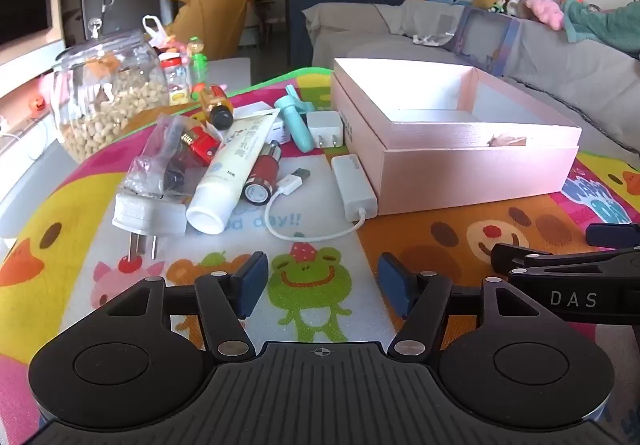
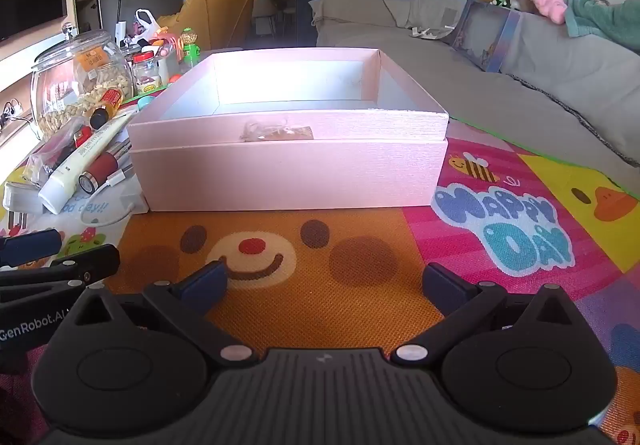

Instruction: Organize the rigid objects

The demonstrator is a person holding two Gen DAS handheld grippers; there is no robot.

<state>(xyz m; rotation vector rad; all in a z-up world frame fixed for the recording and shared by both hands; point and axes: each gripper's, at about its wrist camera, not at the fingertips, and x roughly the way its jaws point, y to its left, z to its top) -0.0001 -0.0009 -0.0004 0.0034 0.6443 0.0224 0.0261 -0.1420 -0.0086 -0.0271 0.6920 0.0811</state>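
An open, empty pink box (image 1: 472,173) (image 2: 288,173) stands on the cartoon play mat. Left of it lies a pile: a white tube (image 1: 232,169) (image 2: 80,161), a red cylinder (image 1: 264,177) (image 2: 102,169), a white plug adapter (image 1: 148,215), a white USB dongle with cable (image 1: 354,187), a white charger (image 1: 325,129), a teal gadget (image 1: 298,117), a small brown bottle (image 1: 216,103) (image 2: 106,105) and a clear bag of parts (image 1: 168,157). My left gripper (image 1: 320,285) is open and empty, short of the pile. My right gripper (image 2: 324,285) is open and empty, in front of the box.
A glass jar of nuts (image 1: 108,93) (image 2: 76,85) and small bottles (image 1: 178,79) stand at the mat's far left. A grey sofa (image 1: 560,61) (image 2: 540,77) runs behind and to the right. The right gripper's body (image 1: 572,285) shows at the right of the left wrist view.
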